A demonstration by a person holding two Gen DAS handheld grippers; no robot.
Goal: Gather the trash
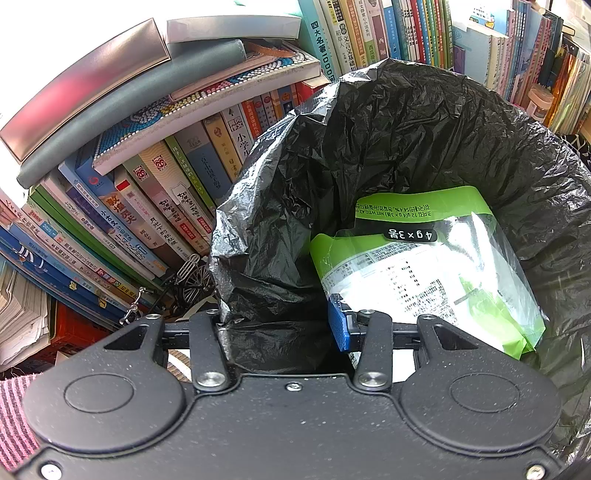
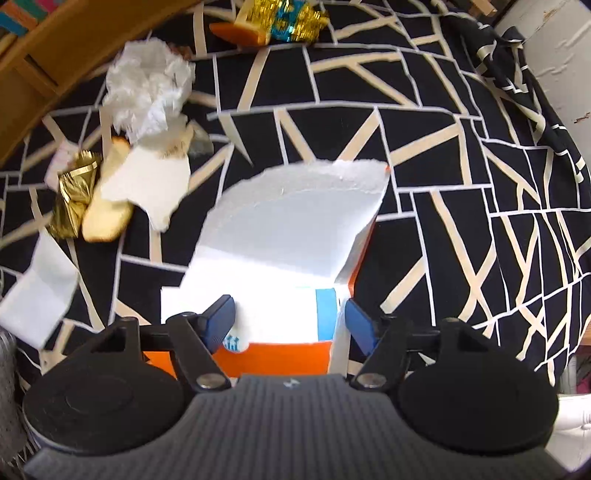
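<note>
Crinkling black bag [image 1: 424,147] (glossy plastic)

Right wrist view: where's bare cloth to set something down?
Free: patterned cloth right of the torn carton, out to its rumpled edge. Crowded: upper left, with crumpled tissue, gold wrapper, bread slice and paper scraps.

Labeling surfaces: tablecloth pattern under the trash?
Black tablecloth with irregular cream lines; right wrist view.

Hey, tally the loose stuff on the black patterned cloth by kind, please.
White paper pieces: 3 (crumpled tissue, torn sheet, flat sheet)
Gold foil wrapper: 1
Tan bread-like piece: 1
White-and-orange carton: 1
Gold-and-blue tinsel ornament: 1
Total: 7, small scraps aside
</note>
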